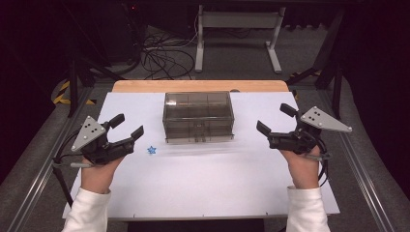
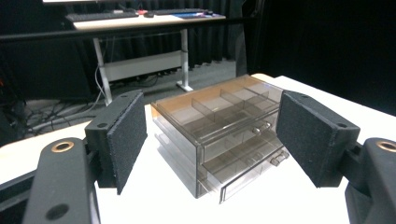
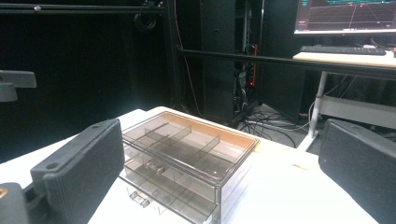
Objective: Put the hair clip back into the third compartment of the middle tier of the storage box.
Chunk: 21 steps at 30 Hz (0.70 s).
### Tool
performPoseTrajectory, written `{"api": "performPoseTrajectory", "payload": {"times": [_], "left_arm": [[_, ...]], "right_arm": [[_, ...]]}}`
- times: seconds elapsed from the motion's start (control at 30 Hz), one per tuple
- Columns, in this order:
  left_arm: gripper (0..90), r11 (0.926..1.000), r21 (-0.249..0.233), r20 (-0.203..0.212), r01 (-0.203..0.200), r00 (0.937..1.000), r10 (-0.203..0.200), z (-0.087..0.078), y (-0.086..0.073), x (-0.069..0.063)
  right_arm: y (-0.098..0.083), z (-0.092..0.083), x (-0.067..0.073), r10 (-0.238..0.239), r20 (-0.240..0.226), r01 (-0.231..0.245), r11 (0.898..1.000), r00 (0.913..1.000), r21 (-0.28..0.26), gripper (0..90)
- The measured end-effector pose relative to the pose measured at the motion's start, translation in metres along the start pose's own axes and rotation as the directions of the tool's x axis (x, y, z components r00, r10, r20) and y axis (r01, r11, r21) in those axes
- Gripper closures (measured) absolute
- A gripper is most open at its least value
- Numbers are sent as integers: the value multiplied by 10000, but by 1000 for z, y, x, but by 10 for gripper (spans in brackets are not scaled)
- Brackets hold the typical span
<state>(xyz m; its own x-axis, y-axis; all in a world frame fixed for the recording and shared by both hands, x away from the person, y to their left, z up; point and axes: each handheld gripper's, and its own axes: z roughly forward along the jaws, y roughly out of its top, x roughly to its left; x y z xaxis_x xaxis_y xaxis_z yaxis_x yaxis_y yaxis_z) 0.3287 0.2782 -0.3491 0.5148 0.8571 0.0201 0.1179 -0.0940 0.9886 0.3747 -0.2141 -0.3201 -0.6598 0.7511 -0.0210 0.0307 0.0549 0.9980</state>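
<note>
We hold both grippers apart from everything, jaws spread wide and empty: the left gripper (image 1: 128, 126) sits at the lower left of the high view, the right gripper (image 1: 275, 119) at the right of centre. Between them, in the middle of the white surface (image 1: 203, 183), stands the smoky clear drawer box (image 1: 198, 116), with its bottom drawer (image 2: 252, 169) seemingly pulled out a little toward us. A small blue star (image 1: 152, 150) lies just beside the left gripper, in front of the box's left corner.

What worries us from here: the star is flat and tiny (hard for broad padded jaws to pinch), so a careless close could flick it off across the surface. The box looks light, too; tugging a handle one-handed might slide the whole box rather than open the drawer.
</note>
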Motion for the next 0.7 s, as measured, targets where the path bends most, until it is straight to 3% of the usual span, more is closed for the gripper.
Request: {"api": "performPoseTrajectory", "payload": {"times": [0.7], "left_arm": [[321, 9947, 931, -591, 446, 9975, -391, 26, -27, 4]], "right_arm": [[0, -1, 0, 64, -19, -64, 10000, 10000, -44, 11]]}}
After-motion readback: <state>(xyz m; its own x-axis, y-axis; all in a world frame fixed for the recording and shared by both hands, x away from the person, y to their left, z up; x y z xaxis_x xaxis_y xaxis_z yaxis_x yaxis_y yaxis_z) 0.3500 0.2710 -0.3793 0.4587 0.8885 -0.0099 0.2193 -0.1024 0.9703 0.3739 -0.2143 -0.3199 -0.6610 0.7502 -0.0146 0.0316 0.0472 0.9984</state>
